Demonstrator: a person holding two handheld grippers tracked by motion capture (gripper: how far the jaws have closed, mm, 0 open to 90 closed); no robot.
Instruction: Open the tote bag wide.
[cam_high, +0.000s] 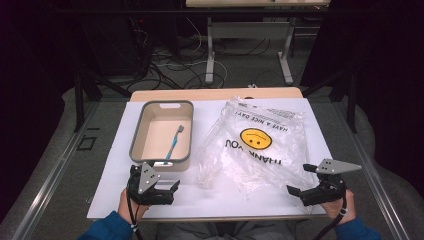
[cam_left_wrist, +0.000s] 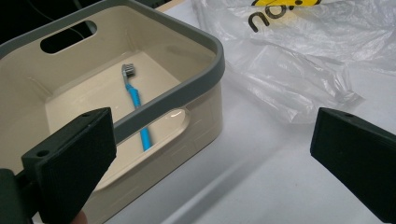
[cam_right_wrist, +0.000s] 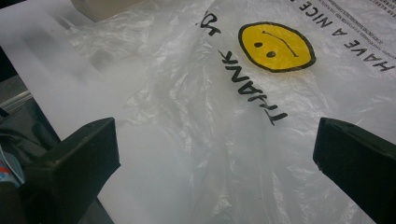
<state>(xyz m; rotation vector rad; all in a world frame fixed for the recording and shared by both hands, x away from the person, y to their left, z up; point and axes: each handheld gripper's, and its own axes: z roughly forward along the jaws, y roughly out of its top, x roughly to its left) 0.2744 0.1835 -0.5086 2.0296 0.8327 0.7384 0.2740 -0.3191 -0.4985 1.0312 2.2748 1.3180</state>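
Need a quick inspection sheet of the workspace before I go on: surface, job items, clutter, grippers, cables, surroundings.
Surface: white sheet over a wooden table, flat.
Job's things: blue toothbrush lying inside the beige bin; clear plastic bag with a smiley print spread flat beside the bin.
Clutter: nothing seen.
Grippers: left gripper open, near the bin; right gripper open, at the bag's edge; both hold nothing.
Cables: one trails from each gripper; loose cables on the floor beyond.
Surroundings: dark curtains, another table's legs behind.

Bare table (cam_high: 240, 200) before bin (cam_high: 162, 135) and bag (cam_high: 255, 145)
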